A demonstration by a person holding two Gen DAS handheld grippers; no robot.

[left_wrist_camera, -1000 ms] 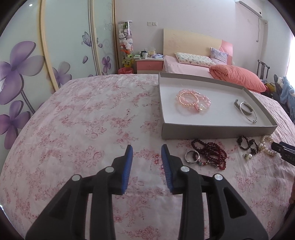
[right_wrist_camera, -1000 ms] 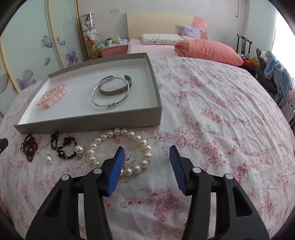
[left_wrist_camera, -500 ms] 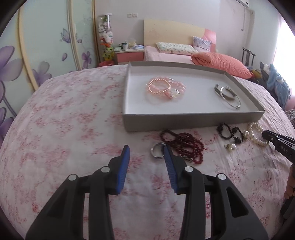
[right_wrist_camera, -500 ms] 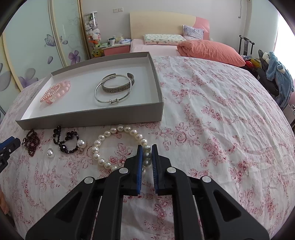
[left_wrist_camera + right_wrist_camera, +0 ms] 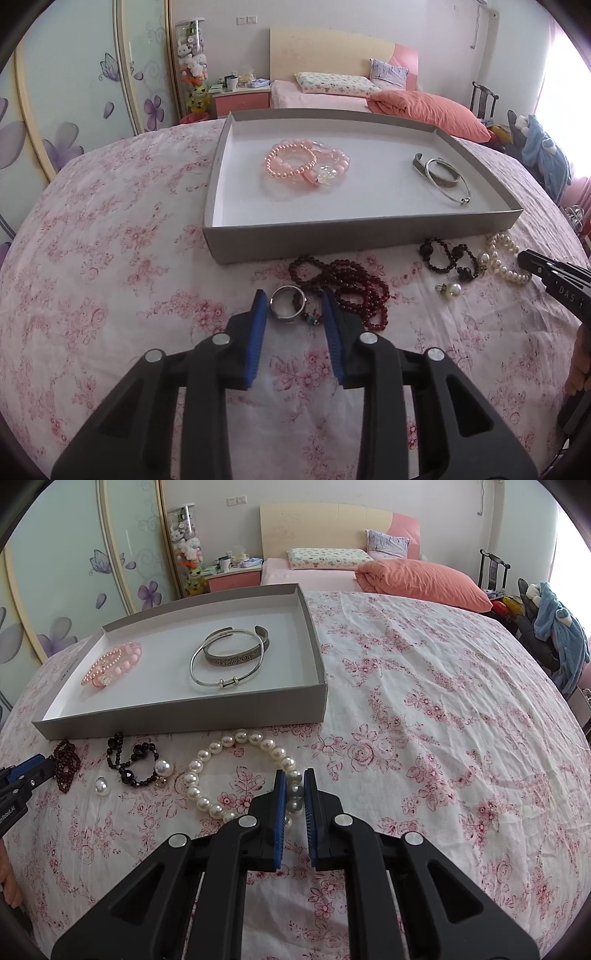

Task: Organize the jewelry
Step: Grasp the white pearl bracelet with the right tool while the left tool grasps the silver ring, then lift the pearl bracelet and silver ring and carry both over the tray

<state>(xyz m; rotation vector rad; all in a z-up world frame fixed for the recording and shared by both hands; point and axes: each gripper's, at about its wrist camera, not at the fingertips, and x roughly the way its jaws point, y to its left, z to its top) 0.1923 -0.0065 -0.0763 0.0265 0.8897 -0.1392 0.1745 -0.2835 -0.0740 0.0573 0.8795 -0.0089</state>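
Note:
A silver ring (image 5: 287,303) lies on the floral bedspread between the blue pads of my left gripper (image 5: 293,299). Its jaws are closing, with a gap still showing beside the ring. A dark red bead strand (image 5: 354,284) lies just right of it. My right gripper (image 5: 294,775) is shut on the near side of a white pearl bracelet (image 5: 207,760), which still rests on the bedspread. The grey tray (image 5: 351,236) behind holds pink bead bracelets (image 5: 306,162) and two silver bangles (image 5: 443,177).
A black bead bracelet (image 5: 133,760) and a loose pearl drop (image 5: 101,786) lie on the bedspread between the two grippers. A pink quilt (image 5: 421,579), pillows and a headboard are at the far end. A chair with clothes (image 5: 554,627) stands at the right.
The left gripper has moved right and slightly down until the silver ring sits between its pads. The right gripper has shut on the pearl bracelet without moving.

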